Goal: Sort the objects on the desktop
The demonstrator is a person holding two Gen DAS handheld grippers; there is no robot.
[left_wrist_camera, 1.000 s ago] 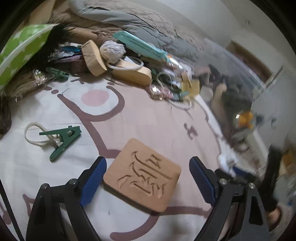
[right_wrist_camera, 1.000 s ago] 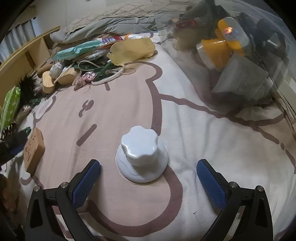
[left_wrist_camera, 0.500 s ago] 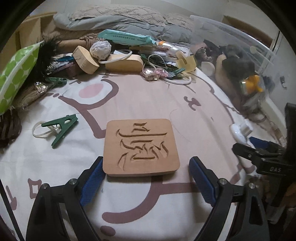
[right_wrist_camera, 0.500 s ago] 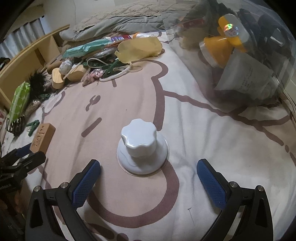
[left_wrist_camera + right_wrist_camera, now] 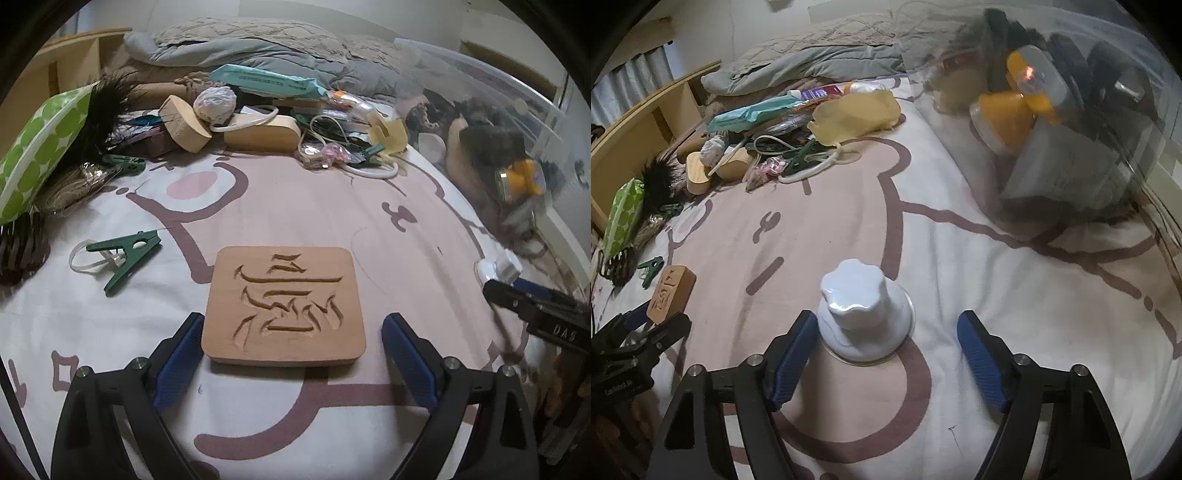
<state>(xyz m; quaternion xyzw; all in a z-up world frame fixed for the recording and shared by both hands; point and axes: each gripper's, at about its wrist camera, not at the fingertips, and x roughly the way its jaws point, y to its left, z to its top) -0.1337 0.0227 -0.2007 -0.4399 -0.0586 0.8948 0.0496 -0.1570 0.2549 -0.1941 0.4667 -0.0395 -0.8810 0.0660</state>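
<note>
Left wrist view only: the carved face of the wooden plaque seen head-on, and a green clothespin with a white loop, left of the plaque.
Right wrist view only: the white knob seen whole, right of the plaque; the left wrist view catches only a bit of it at its right edge.
Left gripper: jaws spread wide, pads on either side of the plaque's near edge, left pad just beside it, right pad apart; nothing clamped.
Right gripper: jaws apart, flanking the knob's base; left pad at its rim, right pad apart from it.
Plaque: rounded-square tan wood, flat on the printed bedsheet, with a cut-in character.
Knob: glossy white, scalloped cap on a round flared base, upright.
Counts: one plaque, one knob, two grippers.
Beyond the plaque: a clutter pile; right of it, a clear bin with a yellow item inside.
</note>
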